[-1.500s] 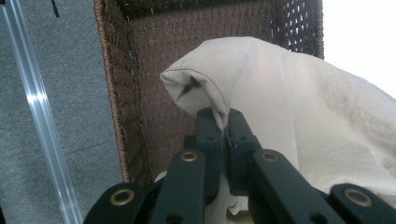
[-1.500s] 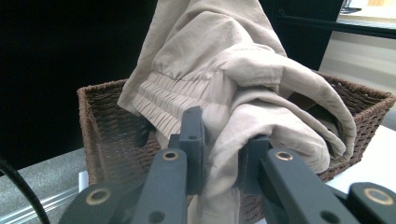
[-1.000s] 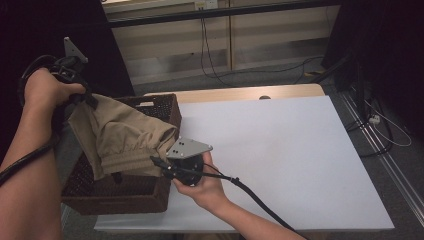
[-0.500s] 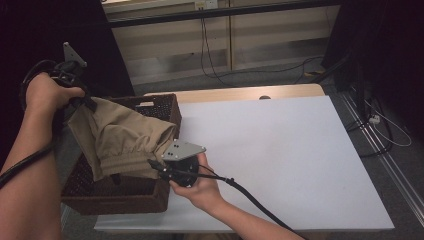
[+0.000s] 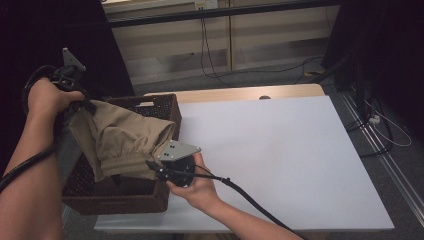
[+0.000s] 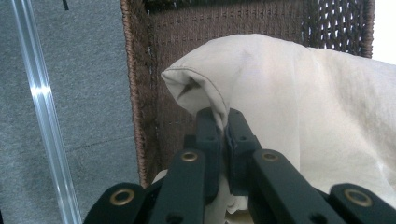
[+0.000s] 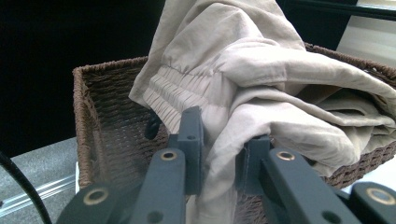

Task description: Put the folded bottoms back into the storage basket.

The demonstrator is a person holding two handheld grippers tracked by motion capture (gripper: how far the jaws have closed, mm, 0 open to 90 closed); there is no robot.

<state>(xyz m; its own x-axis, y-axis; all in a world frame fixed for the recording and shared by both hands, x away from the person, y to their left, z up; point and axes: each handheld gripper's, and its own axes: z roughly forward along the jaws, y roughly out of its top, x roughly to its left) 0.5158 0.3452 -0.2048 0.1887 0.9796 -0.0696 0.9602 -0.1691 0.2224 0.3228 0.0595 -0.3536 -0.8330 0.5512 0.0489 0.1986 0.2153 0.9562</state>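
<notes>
The left gripper (image 5: 86,106) is pinching a hemmed corner of the beige garment (image 5: 122,142) between its pressed-together jaws, holding that end up above the far left corner of the wicker basket (image 5: 120,202). The right gripper (image 5: 152,167) is clamping a bunched fold near the gathered, elastic-looking band — at the basket's near right rim. Between the two, the cloth is hanging in soft, crumpled folds, pale tan and thin, sagging over the basket's open top. The dark brown woven basket is sitting at the left edge of the white table (image 5: 280,160).
</notes>
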